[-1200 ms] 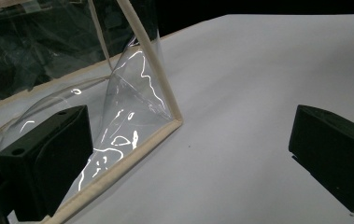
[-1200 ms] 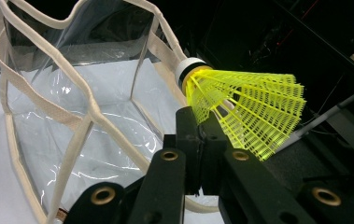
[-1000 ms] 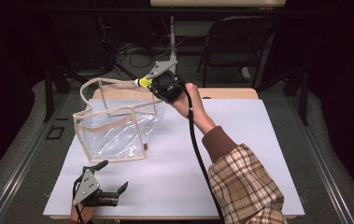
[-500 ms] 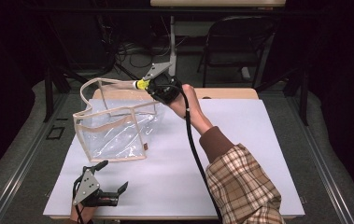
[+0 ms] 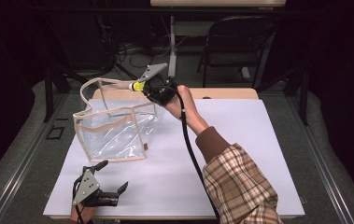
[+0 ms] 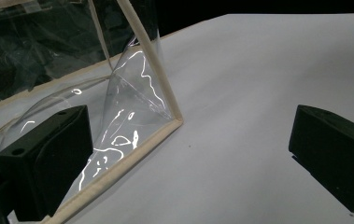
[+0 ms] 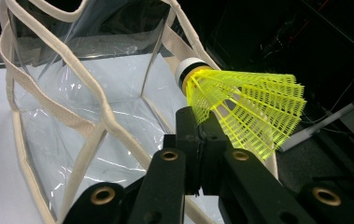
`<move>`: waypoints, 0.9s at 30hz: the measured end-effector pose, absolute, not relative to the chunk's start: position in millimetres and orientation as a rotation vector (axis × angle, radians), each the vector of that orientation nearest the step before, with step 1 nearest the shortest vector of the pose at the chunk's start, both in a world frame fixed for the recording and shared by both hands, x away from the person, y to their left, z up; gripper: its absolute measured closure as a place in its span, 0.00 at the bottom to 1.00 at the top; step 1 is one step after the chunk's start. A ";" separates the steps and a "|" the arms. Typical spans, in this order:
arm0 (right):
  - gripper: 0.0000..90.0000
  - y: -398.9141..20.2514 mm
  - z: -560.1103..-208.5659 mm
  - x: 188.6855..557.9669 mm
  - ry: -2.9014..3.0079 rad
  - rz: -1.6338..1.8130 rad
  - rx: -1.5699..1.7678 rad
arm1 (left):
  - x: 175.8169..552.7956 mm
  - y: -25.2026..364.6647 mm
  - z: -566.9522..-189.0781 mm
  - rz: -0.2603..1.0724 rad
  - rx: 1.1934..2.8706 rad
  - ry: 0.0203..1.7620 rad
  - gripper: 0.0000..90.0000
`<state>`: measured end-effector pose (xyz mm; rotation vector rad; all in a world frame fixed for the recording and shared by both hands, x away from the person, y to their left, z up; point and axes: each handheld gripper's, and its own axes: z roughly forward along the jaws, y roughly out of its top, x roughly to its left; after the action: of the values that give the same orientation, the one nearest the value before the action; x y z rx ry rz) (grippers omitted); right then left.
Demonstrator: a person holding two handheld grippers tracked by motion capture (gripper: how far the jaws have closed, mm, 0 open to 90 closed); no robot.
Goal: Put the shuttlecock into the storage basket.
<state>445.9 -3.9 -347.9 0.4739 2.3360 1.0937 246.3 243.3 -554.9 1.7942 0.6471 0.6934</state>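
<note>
My left tongs [image 5: 114,191] lay released on the counter [image 5: 258,140] near the clear bag [image 5: 114,133]. My right tongs [image 5: 143,87], grasping the yellow shuttlecock [image 7: 240,105], had edged to the bag's mouth, so I judged dropping it in was next.

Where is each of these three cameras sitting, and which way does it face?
High view: above the person's side, looking forward and down on the table; a plaid sleeve and both grippers show.
Left gripper view: rides the left gripper, jaws apart, facing the clear bag.
Right gripper view: rides the right gripper, facing the bag's opening, jaws shut on a yellow shuttlecock.
Shared: all three see the bag.
</note>
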 end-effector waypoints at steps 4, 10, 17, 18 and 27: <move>1.00 -1.1 -348.8 445.7 2.340 1.090 0.473 | 246.3 243.3 -554.9 0.694 1.794 0.647 0.00; 1.00 3.8 -350.4 445.8 2.345 1.089 0.467 | 246.2 243.2 -554.9 0.693 1.792 0.647 0.00; 1.00 9.2 -351.8 445.1 2.355 1.087 0.463 | 246.2 243.3 -554.9 0.692 1.792 0.648 0.00; 1.00 9.6 -352.0 445.3 2.356 1.085 0.460 | 246.2 243.3 -554.8 0.693 1.792 0.647 0.00; 1.00 12.2 -353.1 446.8 2.364 1.083 0.468 | 246.2 243.3 -554.8 0.692 1.791 0.646 0.00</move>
<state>446.8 12.2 -353.1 0.4677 2.3638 1.0831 246.2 243.3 -554.8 1.7915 0.6465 0.6921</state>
